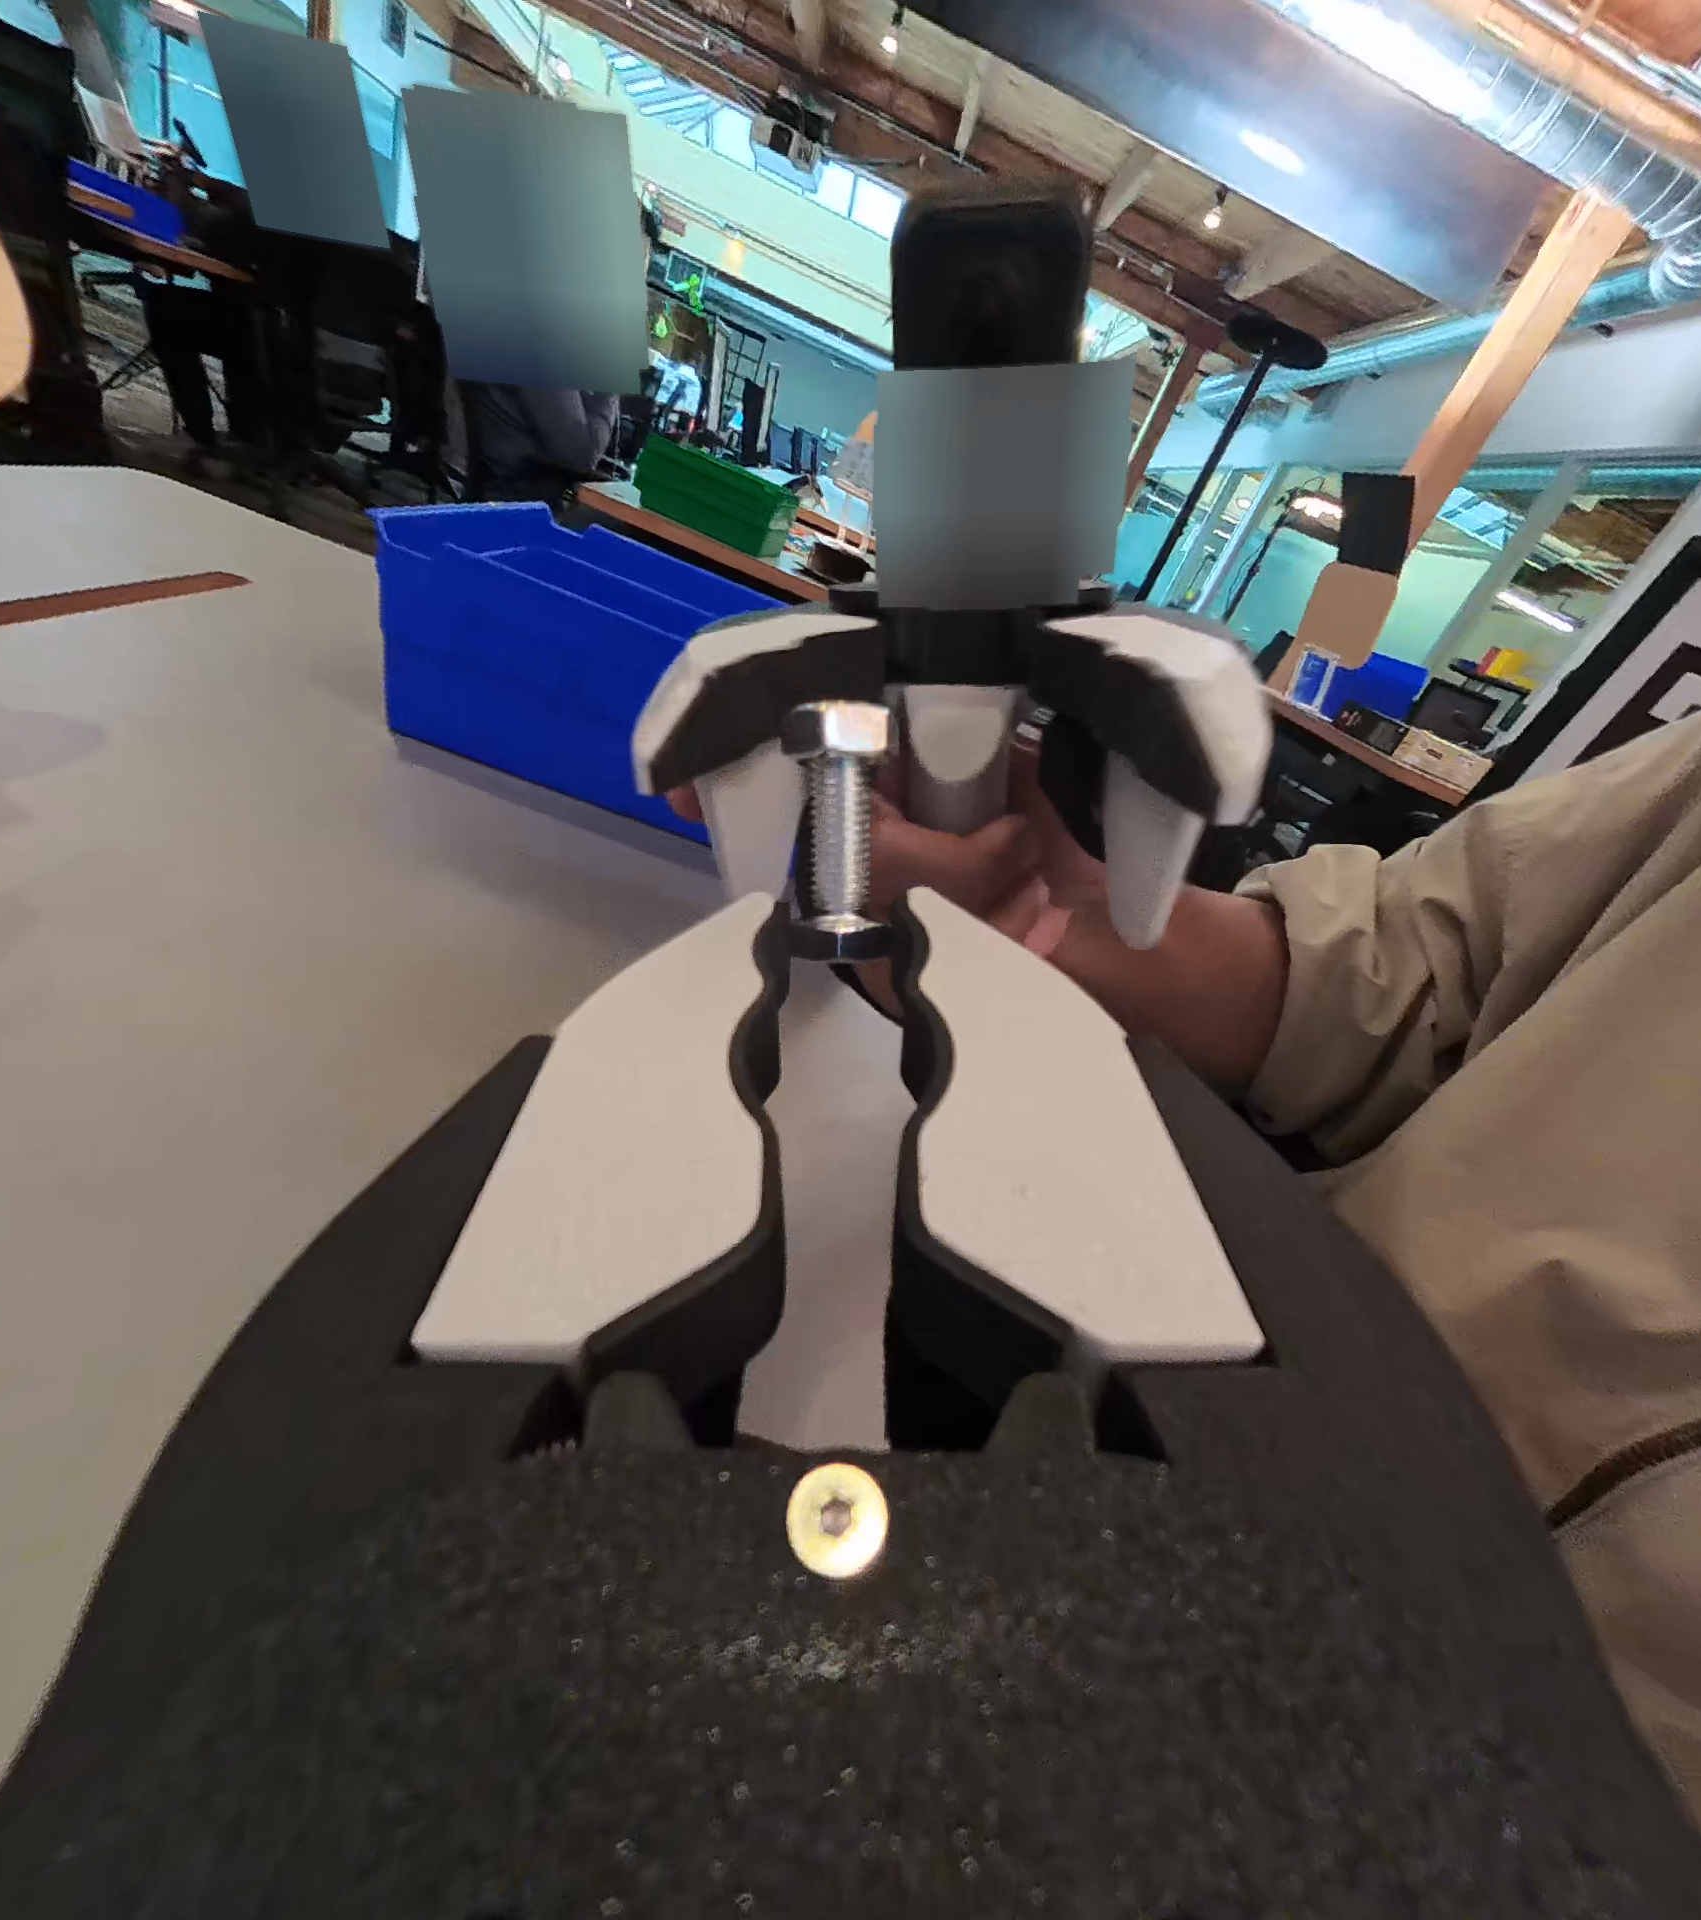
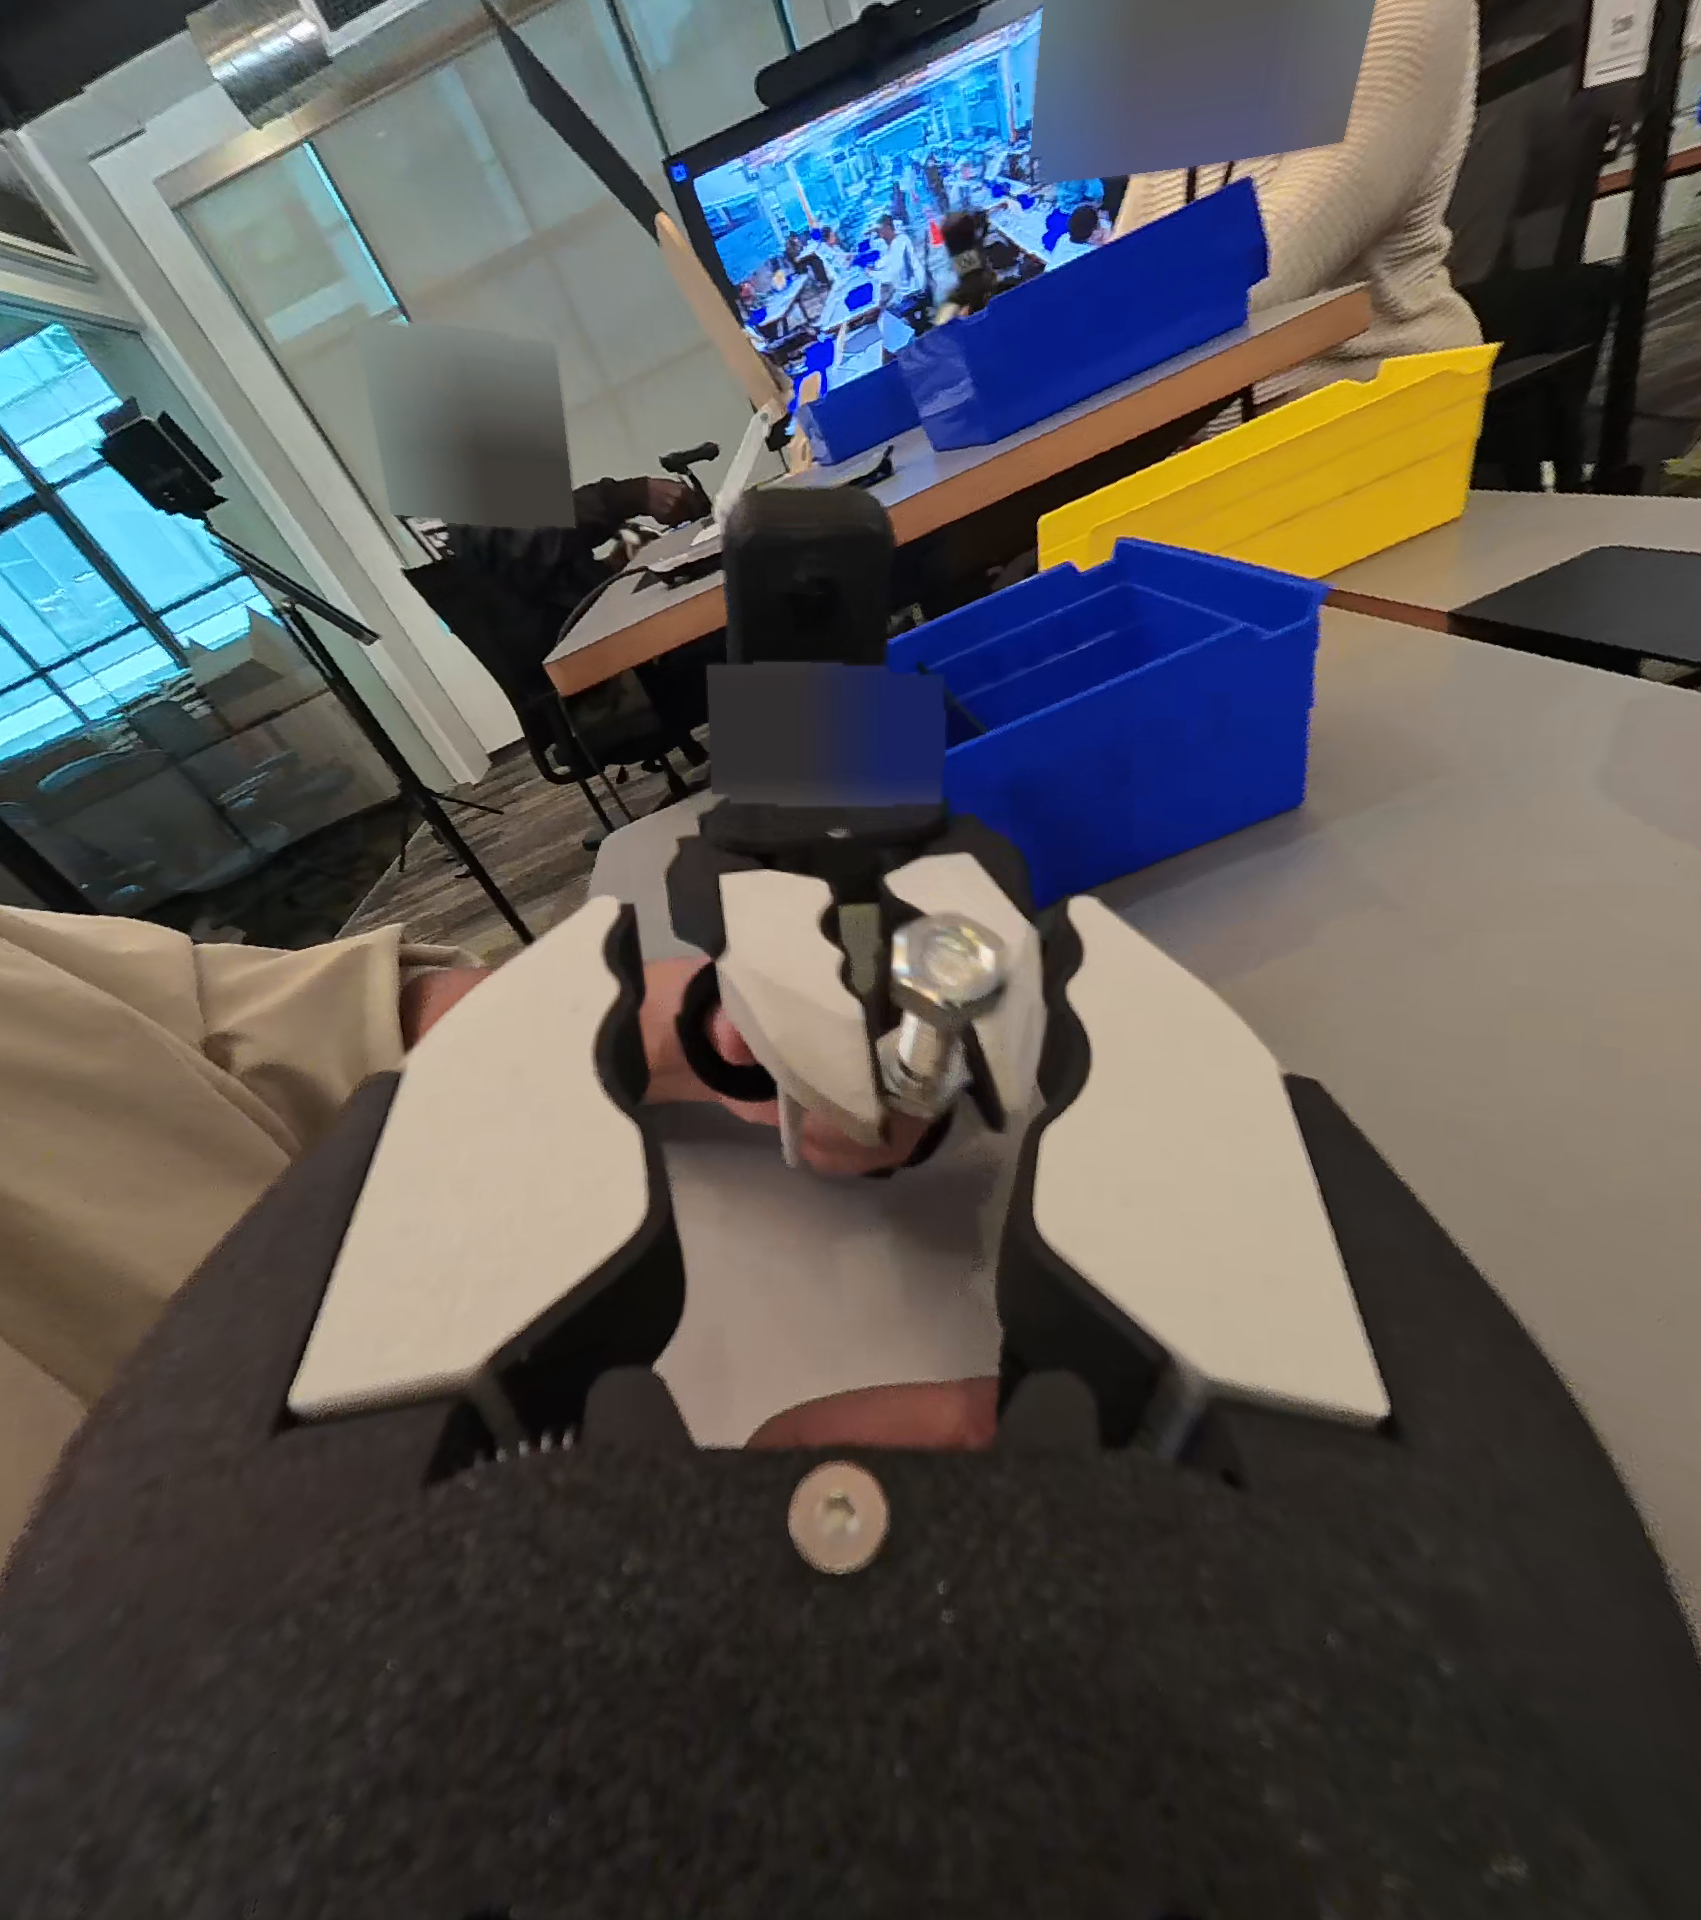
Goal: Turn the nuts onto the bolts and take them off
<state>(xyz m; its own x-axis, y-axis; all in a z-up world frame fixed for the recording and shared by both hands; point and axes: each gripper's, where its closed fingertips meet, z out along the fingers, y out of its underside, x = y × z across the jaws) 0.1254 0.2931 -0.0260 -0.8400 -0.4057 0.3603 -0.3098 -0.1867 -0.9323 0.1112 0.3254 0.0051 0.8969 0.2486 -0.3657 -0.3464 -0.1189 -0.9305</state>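
Observation:
A silver bolt (image 1: 835, 831) stands upright in the air, hex head up, with a silver nut (image 1: 838, 945) threaded on its lower end. My left gripper (image 1: 841, 940) is shut on the nut at its fingertips. My right gripper (image 1: 950, 894) faces it, open, one finger just beside the bolt head. In the right wrist view my right gripper (image 2: 846, 956) is open wide. The bolt (image 2: 939, 987) tilts between its tips, closer to the right finger. The nut (image 2: 913, 1081) sits in the left gripper (image 2: 913, 1101) beyond.
A blue bin (image 1: 534, 644) stands on the grey table (image 1: 202, 935) behind the grippers; it also shows in the right wrist view (image 2: 1137, 727). A yellow bin (image 2: 1293, 468) and a black mat (image 2: 1656, 613) lie farther back. A beige sleeve (image 1: 1552, 987) fills the right side. Both grippers' tips are close together, under 4 cm apart.

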